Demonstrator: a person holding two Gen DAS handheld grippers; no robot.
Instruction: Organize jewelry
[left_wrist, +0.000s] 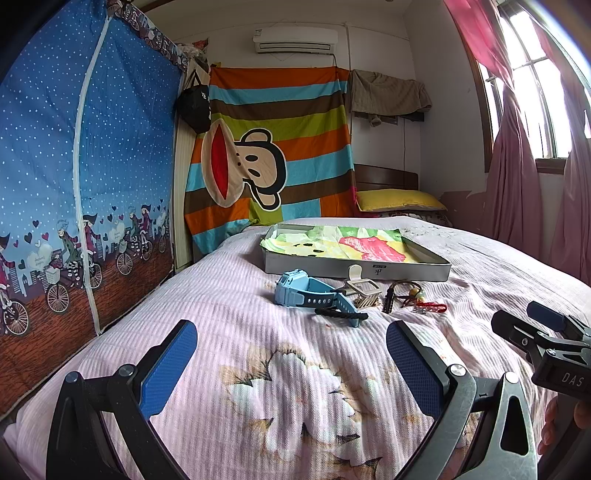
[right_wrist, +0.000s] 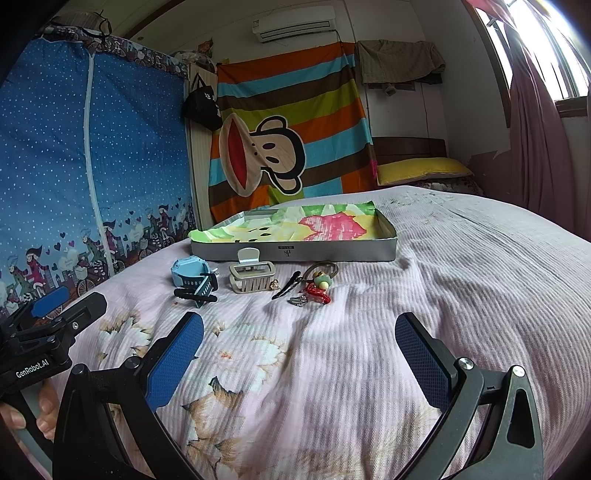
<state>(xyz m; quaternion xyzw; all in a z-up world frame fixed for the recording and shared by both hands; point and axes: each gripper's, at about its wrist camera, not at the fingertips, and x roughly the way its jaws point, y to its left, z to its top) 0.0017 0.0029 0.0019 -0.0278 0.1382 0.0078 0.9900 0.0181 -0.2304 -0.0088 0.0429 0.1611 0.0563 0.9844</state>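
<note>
Nearest the lens, the left gripper (left_wrist: 291, 365) frames its view from 7 to 5 o'clock, blue pads wide apart and holding nothing. The right gripper (right_wrist: 299, 354) stands the same way in its own view: pads spread, nothing between them. Both hover over the bed (right_wrist: 461, 258), short of the items. In the left view, the right gripper shows at 3 o'clock; its jaw state cannot be read from there.

Items, largest first:

1. Bed: pink ribbed cover with a floral print, filling the lower half of both views.
2. Tray (right_wrist: 332, 254): shallow, grey-walled, lined with a printed cloth, at 12 o'clock of centre in the right view. No jewelry is visible inside it.
3. Watch (left_wrist: 303, 291): blue, lying just before the tray's near wall, at the 9 o'clock end of the row of items.
4. Claw clip (right_wrist: 251, 277): beige, just beside the watch toward 3 o'clock.
5. Black clip (right_wrist: 286, 285): slim, next along the row.
6. Hair tie (right_wrist: 321, 280): brown loop with a bead charm, a red piece touching it.
7. Ring (right_wrist: 298, 302): small, silver, nearest the right gripper.

Progress: judged as not begun. All pieces lie loose on the bed outside the tray. Every piece remains to be picked up and placed.
</note>
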